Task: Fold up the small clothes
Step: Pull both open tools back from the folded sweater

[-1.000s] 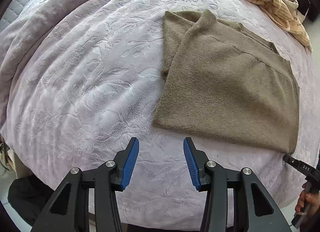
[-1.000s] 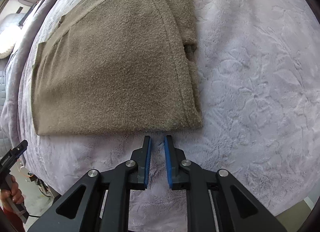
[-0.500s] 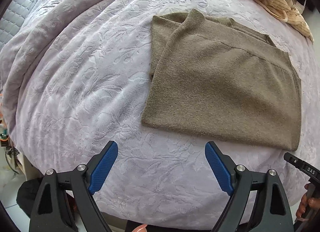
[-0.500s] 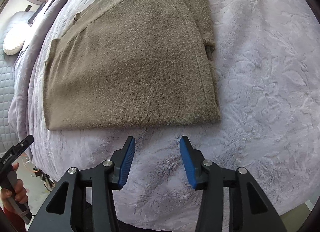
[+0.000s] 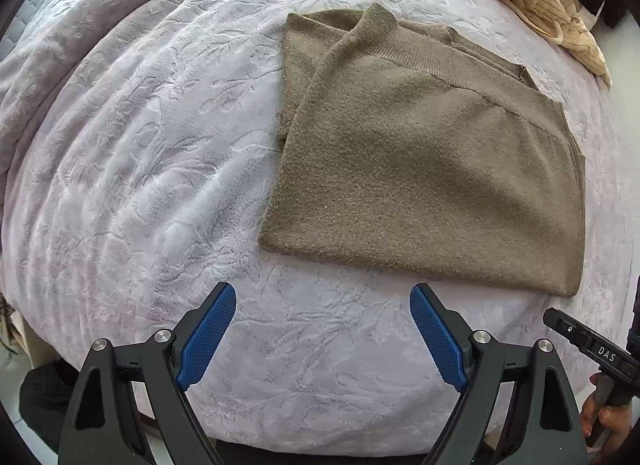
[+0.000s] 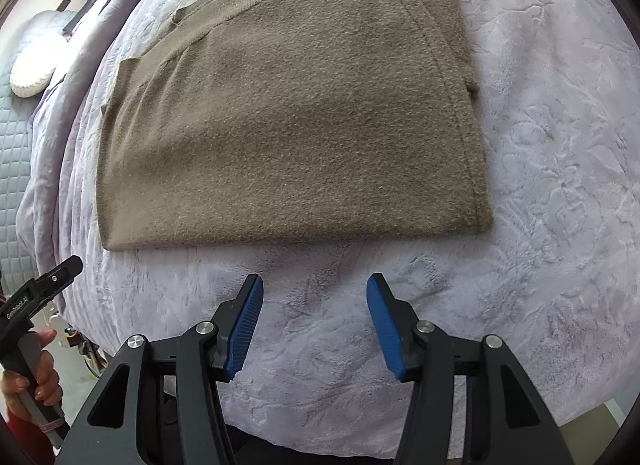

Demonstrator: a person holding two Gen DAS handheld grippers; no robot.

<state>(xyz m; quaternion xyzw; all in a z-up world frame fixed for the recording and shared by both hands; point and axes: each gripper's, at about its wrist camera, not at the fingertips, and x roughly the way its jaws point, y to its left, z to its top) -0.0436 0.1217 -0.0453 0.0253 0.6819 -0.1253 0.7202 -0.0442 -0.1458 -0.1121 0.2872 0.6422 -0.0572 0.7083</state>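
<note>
Left tool [image 5: 323, 339]: jaws spread wide with nothing between the blue pads; only lilac bedspread shows in the gap. They have just been opening, from a narrow stance a second ago to this wide one.
Right tool [image 6: 315, 327]: jaws parted about halfway, empty; they too have just been opening, from nearly together a second ago.
What the change means: both tools have let go and stand clear of the cloth, so I judge the present fold finished and released.
Hand poses: the left tool points almost straight down at the bed, just short of the garment's near hem. The right tool tilts steeply down and has drawn back a little, since the hem now lies further from its tips than a second ago. A hand [image 6: 38, 379] grips the left tool's handle at 8 o'clock in the right view.
Folded sweater [image 5: 432, 161]: olive-brown knit, flat on the bed in a neat rectangle, ribbed neckline at the far edge, at 1 o'clock from the left tool, 12 o'clock from the right.
Bedspread [image 5: 132, 153]: embossed lilac plush, under everything.
Cream clothes [image 5: 536, 5]: heaped at 1 o'clock, well apart, probably next.
</note>
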